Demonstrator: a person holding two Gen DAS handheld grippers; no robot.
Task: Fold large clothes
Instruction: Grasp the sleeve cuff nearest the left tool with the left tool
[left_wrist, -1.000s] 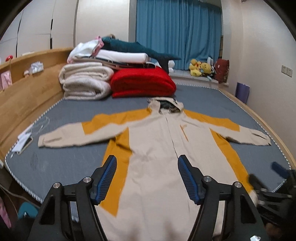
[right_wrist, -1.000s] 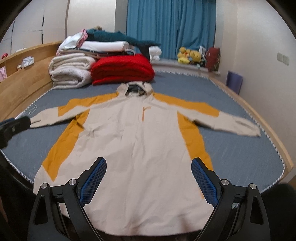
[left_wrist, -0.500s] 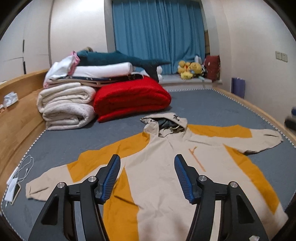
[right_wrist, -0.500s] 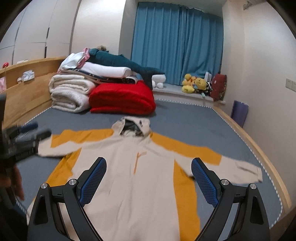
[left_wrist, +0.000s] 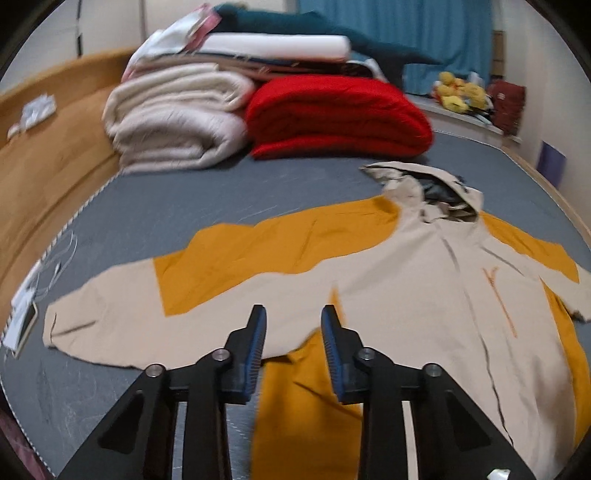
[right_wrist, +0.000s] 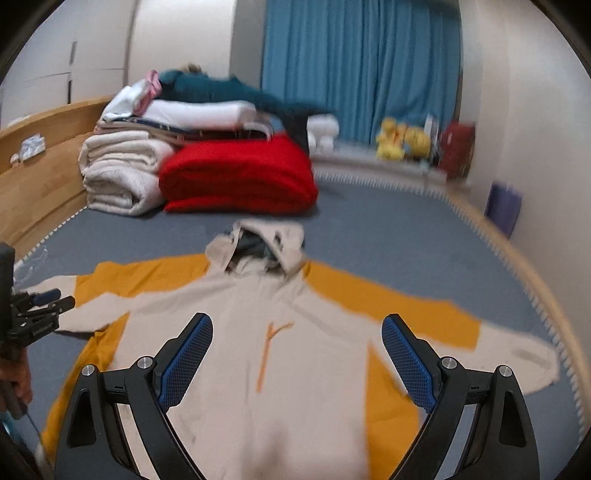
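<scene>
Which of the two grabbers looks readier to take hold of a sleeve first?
Probably the left gripper: it hangs low over the jacket's left sleeve, jaws narrowed. The right gripper faces the chest, wide open.

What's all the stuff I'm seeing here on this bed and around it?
jacket: one, beige and orange, hooded, spread flat on the bed.
red blanket: one, folded, beyond the hood.
cream blanket: one, folded, left of the red one.
folded laundry: several, white and teal, stacked on the blankets.
plush toys: yellow, by the blue curtain.
bed: one, grey.
left tool: black, blue pads, narrowly open over the left sleeve.
right tool: wide open over the chest.
</scene>
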